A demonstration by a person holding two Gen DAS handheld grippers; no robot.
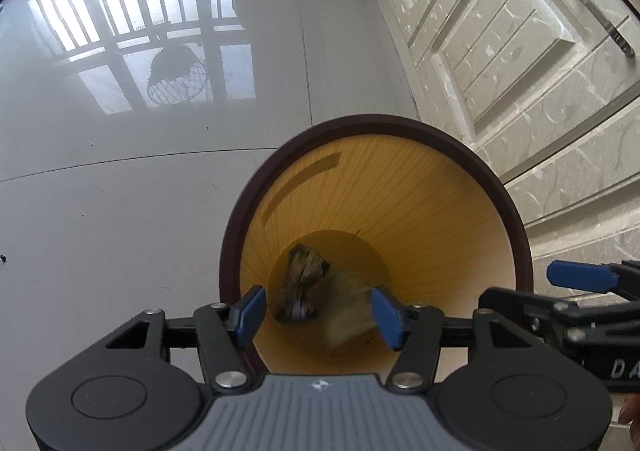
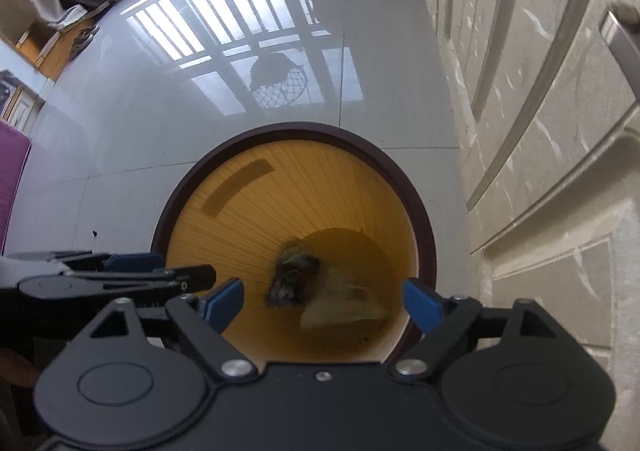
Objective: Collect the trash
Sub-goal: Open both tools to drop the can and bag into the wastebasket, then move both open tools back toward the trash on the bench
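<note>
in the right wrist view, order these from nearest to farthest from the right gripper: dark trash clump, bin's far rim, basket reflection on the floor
From the right gripper:
1. Dark trash clump, down inside the bin, just ahead.
2. Bin's far rim, beyond the clump.
3. Basket reflection, on the glossy floor past the bin.

The left gripper (image 1: 318,315), fingers apart, hangs over the yellow bin (image 1: 420,211) holding trash (image 1: 302,283).
</note>
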